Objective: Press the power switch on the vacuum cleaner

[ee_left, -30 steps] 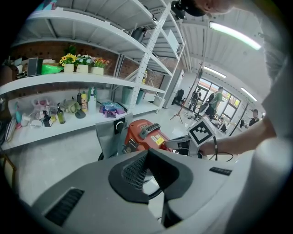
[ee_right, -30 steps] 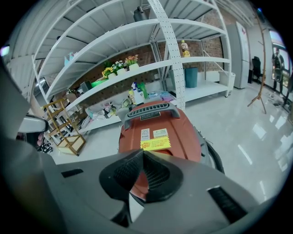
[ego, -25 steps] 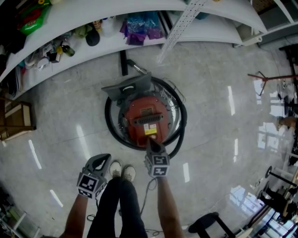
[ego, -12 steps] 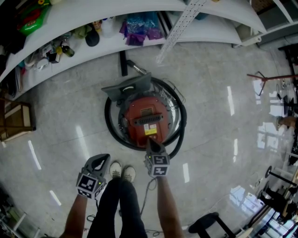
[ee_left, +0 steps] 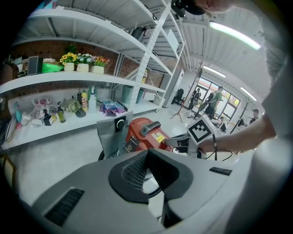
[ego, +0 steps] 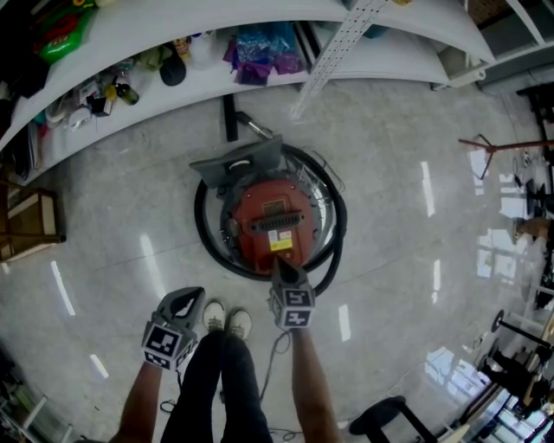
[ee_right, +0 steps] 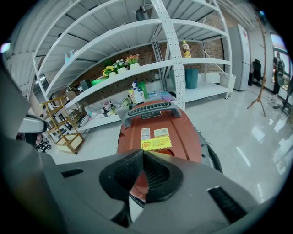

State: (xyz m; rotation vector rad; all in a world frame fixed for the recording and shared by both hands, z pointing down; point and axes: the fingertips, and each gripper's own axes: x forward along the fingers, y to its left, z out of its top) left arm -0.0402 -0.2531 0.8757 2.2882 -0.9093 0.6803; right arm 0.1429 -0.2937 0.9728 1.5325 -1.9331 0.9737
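The pale polished floor (ego: 415, 260) fills most of my head view, with white shelving (ego: 173, 22) curving across the top. The red vacuum cleaner (ego: 270, 221) sits on the floor between that shelving and my shoes (ego: 227, 320), ringed by its black hose (ego: 201, 227).

The vacuum's long axis runs away from me. Its grey end points at the shelves and its red rear end points at my feet.

My right gripper (ego: 280, 268) reaches to that near end. Its jaws are pressed together with nothing between them. The right gripper view shows what the head view hides: the closed tip lies just below the yellow label (ee_right: 155, 144), with the grey handle (ee_right: 151, 109) crossing the body beyond it. I cannot tell whether the tip touches the casing.

My left gripper (ego: 182, 304) hangs off to the side near my shoes, well apart from the vacuum. Its jaws are also closed and empty. Its own view catches the right gripper from the side, nose against the red shell.

Compared with half a second ago, nothing has visibly shifted.
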